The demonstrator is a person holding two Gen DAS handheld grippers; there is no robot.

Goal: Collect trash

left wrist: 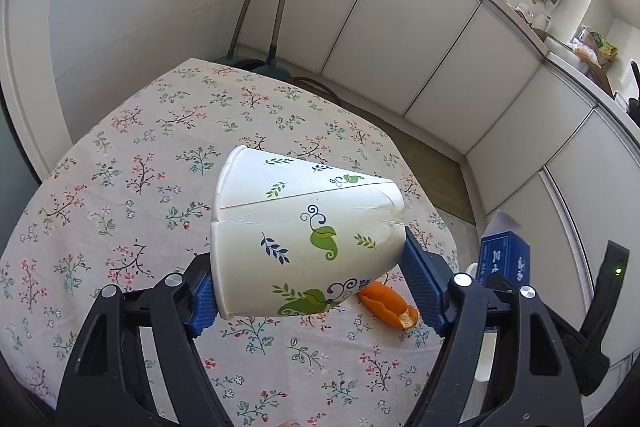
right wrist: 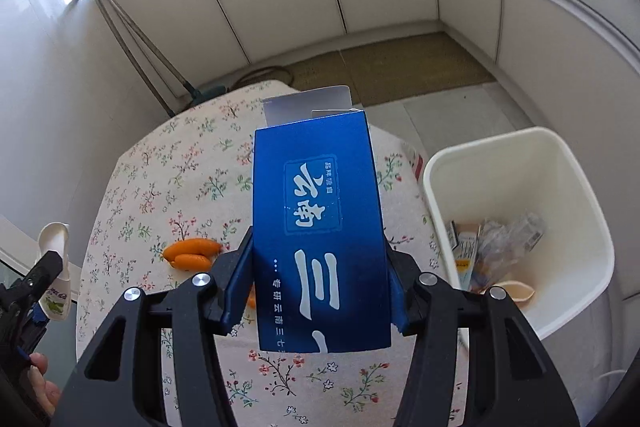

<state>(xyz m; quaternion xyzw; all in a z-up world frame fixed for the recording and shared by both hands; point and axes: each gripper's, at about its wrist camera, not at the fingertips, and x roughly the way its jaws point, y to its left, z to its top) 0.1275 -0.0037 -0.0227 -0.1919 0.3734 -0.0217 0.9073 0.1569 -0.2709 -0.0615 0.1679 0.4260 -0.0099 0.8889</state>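
My left gripper (left wrist: 308, 287) is shut on a white paper cup (left wrist: 304, 239) with a green leaf print, held on its side above the floral tablecloth (left wrist: 160, 155); the cup also shows at the left edge of the right wrist view (right wrist: 54, 267). My right gripper (right wrist: 316, 299) is shut on a blue carton (right wrist: 320, 227) with white characters, its top flap open, held above the table; the carton also shows in the left wrist view (left wrist: 504, 259). Orange peel (left wrist: 390, 307) lies on the cloth under the cup, and shows in the right wrist view (right wrist: 192, 253).
A white trash bin (right wrist: 576, 227) stands on the floor right of the table, with wrappers and scraps (right wrist: 492, 247) inside. White cabinets (left wrist: 400, 39) line the walls. Mop handles (right wrist: 132, 39) lean in the far corner. A brown mat (right wrist: 384, 67) lies on the floor.
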